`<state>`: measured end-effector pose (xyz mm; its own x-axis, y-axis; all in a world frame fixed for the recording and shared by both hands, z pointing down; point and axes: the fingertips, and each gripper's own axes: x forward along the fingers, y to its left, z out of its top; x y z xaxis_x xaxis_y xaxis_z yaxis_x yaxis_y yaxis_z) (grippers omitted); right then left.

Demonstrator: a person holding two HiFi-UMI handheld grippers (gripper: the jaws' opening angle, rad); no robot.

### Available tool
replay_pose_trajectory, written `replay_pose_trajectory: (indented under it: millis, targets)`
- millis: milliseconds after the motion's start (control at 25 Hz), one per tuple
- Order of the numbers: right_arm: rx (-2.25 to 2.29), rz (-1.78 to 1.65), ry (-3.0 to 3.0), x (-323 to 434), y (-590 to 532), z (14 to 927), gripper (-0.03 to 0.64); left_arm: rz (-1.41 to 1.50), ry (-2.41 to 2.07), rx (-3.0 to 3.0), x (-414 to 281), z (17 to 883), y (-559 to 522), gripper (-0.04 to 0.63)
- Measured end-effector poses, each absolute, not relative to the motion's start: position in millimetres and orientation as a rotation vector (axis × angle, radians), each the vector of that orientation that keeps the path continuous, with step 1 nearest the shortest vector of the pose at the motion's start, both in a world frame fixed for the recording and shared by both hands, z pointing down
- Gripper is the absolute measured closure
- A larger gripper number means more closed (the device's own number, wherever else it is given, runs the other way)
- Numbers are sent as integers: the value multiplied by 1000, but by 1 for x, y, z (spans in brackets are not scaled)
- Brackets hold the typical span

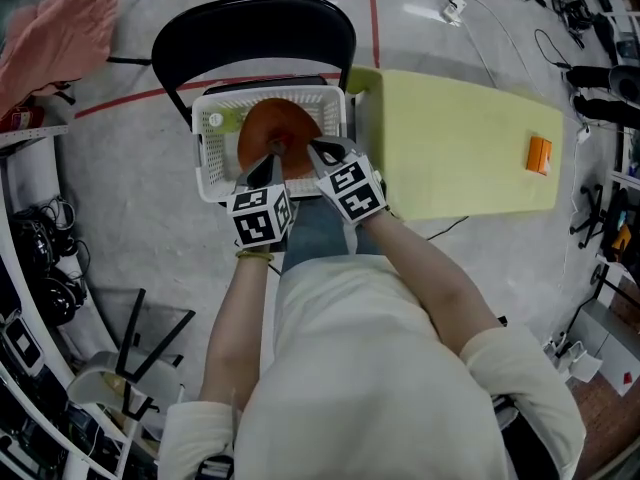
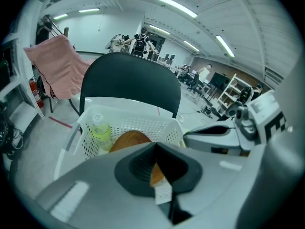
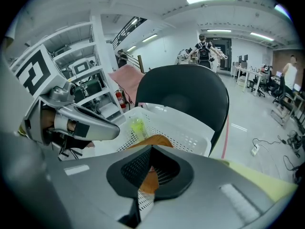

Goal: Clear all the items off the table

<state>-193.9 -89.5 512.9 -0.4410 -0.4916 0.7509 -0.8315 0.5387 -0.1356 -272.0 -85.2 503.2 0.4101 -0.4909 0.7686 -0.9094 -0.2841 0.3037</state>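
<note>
Both grippers are clenched shut with nothing between their jaws. The left gripper (image 1: 268, 163) and the right gripper (image 1: 322, 151) hang side by side over a white basket (image 1: 210, 158) on a black chair (image 1: 255, 28). Inside it lie a round brown dish (image 1: 285, 128) and a bottle (image 2: 101, 130) of yellow liquid. A small orange block (image 1: 539, 155) sits on the pale yellow table (image 1: 460, 138) beside the chair.

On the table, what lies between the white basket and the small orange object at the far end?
Nothing. The head view shows only bare surface of the yellow-green table between the white basket and the orange object.
</note>
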Motion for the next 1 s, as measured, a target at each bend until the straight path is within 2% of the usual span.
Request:
replay_pose_trajectory:
  millis: [600, 1000]
  targets:
    - [1136, 647, -2140, -170, -73, 489, 618, 746, -1157, 1982, -245, 492, -74, 586]
    - [1239, 646, -2130, -100, -30, 470, 618, 792, -1075, 2093, -170, 474, -44, 586]
